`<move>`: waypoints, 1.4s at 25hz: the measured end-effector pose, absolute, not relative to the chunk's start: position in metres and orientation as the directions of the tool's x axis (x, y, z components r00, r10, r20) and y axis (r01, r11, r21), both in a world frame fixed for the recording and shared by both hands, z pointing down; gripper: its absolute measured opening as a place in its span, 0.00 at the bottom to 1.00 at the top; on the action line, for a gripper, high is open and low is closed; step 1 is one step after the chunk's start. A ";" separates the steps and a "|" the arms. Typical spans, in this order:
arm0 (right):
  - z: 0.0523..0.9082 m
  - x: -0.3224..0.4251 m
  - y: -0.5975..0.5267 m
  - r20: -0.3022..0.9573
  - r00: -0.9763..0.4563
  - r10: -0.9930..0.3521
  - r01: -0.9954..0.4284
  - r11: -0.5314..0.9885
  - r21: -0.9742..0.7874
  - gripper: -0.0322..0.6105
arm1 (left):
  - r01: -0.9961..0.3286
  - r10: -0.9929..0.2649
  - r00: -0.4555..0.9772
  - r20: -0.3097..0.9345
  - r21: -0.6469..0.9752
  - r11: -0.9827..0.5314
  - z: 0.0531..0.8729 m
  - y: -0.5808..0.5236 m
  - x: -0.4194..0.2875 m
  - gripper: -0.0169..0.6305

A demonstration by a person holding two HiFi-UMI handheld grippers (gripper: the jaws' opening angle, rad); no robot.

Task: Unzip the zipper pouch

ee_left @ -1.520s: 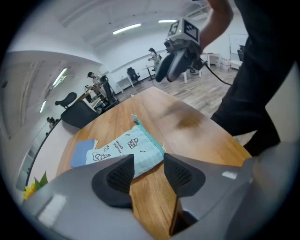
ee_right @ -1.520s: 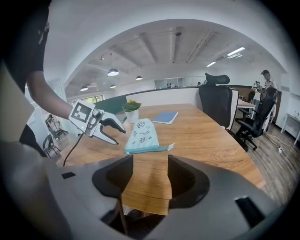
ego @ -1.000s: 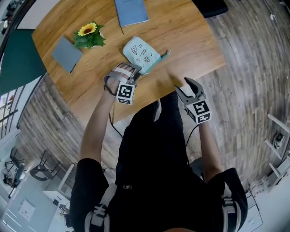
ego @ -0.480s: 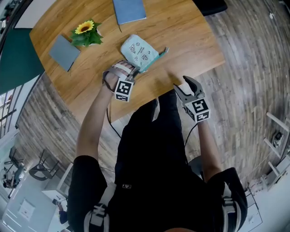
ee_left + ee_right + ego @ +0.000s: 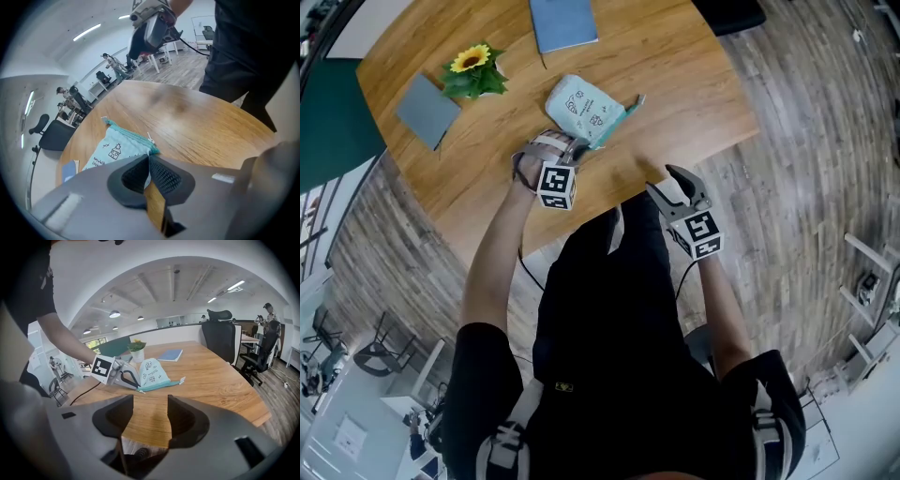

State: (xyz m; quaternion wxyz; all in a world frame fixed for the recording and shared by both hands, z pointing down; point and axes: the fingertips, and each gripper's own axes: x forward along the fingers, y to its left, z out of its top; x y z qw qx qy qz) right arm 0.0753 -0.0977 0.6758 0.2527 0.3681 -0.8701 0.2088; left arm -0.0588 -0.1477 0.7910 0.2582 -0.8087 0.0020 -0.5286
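A pale blue zipper pouch [image 5: 583,110] with small drawings and a teal zipper edge [image 5: 617,120] lies on the round wooden table [image 5: 684,75]. My left gripper [image 5: 578,148] is at the pouch's near corner; its jaws are closing, and in the left gripper view the pads of the left gripper [image 5: 149,157] pinch a sliver of the pouch [image 5: 117,149]. A white zipper pull [image 5: 150,137] lies just beyond them. My right gripper [image 5: 667,182] hangs open over the table's near edge, nothing between its jaws. In the right gripper view the right gripper [image 5: 150,401] faces the pouch [image 5: 152,372].
A potted sunflower [image 5: 473,70], a grey notebook [image 5: 425,111] and a blue notebook [image 5: 562,23] lie further back on the table. A black office chair [image 5: 219,336] stands at the far side. The table's edge [image 5: 609,192] runs just under the right gripper.
The left gripper's jaws have come together on the pouch's near corner. The right gripper has drifted a little left, toward the table edge, still open.
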 end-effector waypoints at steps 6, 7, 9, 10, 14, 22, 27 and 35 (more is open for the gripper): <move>0.672 0.067 -0.097 0.587 -0.616 -0.526 -0.733 0.656 -0.181 0.41 | 0.096 -0.321 0.467 0.824 -0.409 -0.908 0.783 -0.150 -0.057 0.04; 0.671 0.067 -0.097 0.587 -0.617 -0.524 -0.730 0.659 -0.180 0.41 | 0.076 -0.324 0.474 0.819 -0.404 -0.911 0.782 -0.149 -0.054 0.04; 0.668 0.064 -0.098 0.581 -0.625 -0.521 -0.723 0.667 -0.180 0.40 | 0.036 -0.326 0.487 0.810 -0.392 -0.919 0.778 -0.150 -0.052 0.04; 0.666 0.062 -0.098 0.576 -0.631 -0.520 -0.718 0.672 -0.181 0.39 | 0.018 -0.328 0.493 0.806 -0.386 -0.922 0.776 -0.150 -0.051 0.04; 0.660 0.056 -0.097 0.570 -0.645 -0.509 -0.703 0.688 -0.180 0.37 | -0.035 -0.343 0.517 0.784 -0.381 -0.924 0.762 -0.148 -0.049 0.04; 0.647 0.041 -0.099 0.547 -0.665 -0.509 -0.687 0.704 -0.180 0.35 | -0.150 -0.379 0.560 0.737 -0.359 -0.921 0.729 -0.150 -0.048 0.04; 0.635 0.029 -0.103 0.535 -0.679 -0.503 -0.673 0.717 -0.179 0.35 | -0.204 -0.404 0.578 0.709 -0.354 -0.913 0.708 -0.151 -0.050 0.04; 0.616 0.002 -0.101 0.520 -0.708 -0.477 -0.632 0.757 -0.167 0.35 | -0.261 -0.445 0.591 0.673 -0.363 -0.895 0.681 -0.144 -0.061 0.04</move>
